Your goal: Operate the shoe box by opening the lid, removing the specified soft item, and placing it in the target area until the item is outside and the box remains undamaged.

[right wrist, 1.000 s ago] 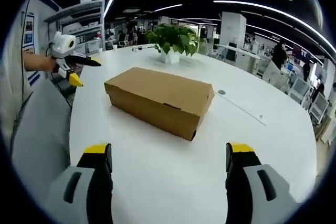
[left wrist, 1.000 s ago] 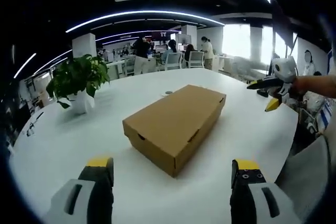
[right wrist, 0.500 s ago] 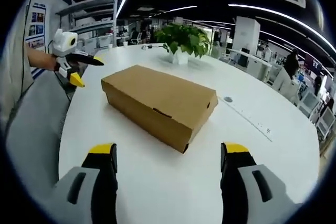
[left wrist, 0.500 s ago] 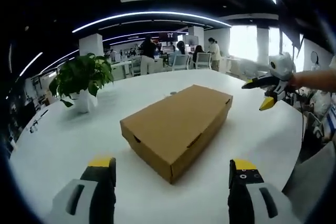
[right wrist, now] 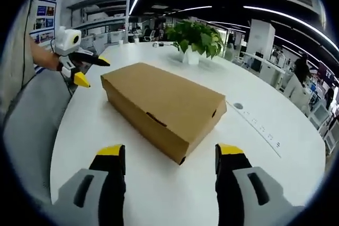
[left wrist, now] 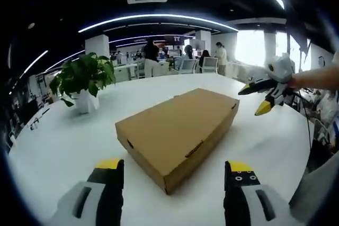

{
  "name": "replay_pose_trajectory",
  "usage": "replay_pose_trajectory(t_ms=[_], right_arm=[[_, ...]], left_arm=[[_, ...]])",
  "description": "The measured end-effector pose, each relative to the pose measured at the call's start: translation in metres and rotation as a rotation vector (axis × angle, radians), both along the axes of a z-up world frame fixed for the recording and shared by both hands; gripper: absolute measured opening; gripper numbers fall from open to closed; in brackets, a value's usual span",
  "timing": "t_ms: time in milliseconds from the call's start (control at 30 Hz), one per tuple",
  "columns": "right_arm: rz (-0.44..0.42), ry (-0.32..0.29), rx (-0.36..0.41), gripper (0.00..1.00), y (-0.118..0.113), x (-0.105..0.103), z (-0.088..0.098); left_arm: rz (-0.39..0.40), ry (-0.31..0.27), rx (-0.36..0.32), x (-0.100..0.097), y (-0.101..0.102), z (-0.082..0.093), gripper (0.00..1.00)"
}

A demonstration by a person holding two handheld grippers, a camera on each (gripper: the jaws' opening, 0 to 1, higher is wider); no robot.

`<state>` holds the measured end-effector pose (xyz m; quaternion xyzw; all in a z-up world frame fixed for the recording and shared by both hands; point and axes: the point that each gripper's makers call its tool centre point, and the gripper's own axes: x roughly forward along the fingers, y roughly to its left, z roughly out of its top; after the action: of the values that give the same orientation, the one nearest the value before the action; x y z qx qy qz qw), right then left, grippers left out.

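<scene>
Your left gripper (left wrist: 173, 175) has its fingers spread wide and holds nothing; the shoe box (left wrist: 179, 128) lies just ahead of them, one short end reaching in between the tips. Your right gripper (right wrist: 170, 160) is likewise wide apart and empty, with the box's other short end just in front. You seem to be flanking the box from both ends so one side can steady it while the other lifts the lid (right wrist: 162, 92), which lies closed. The box rests flat on the white table (right wrist: 280, 154), a potted plant (left wrist: 82, 80) beyond it.

Potted plant (left wrist: 82, 80) on white table (left wrist: 47, 141); people, chairs behind; shelving (right wrist: 103, 22) at wall.
</scene>
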<state>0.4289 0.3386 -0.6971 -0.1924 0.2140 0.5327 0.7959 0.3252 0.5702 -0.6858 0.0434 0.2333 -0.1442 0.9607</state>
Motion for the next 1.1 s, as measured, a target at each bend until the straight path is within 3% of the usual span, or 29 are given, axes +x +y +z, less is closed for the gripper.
replay_pose_trajectory(t_ms=[367,733,1100], right_arm=[[-0.023,0.021,0.019,0.53,0.015,0.020,-0.007],[0.003,0.023,-0.015,0.48,0.027,0.022,-0.015],[0.013,0.036,-0.032,0.45,0.029,0.025,-0.020]], left_arm=[[0.059,0.023,-0.005,0.011,0.000,-0.014,0.65],[0.078,0.023,0.016,0.022,-0.003,-0.018,0.59],[0.090,0.040,0.039,0.020,0.003,-0.024,0.50]])
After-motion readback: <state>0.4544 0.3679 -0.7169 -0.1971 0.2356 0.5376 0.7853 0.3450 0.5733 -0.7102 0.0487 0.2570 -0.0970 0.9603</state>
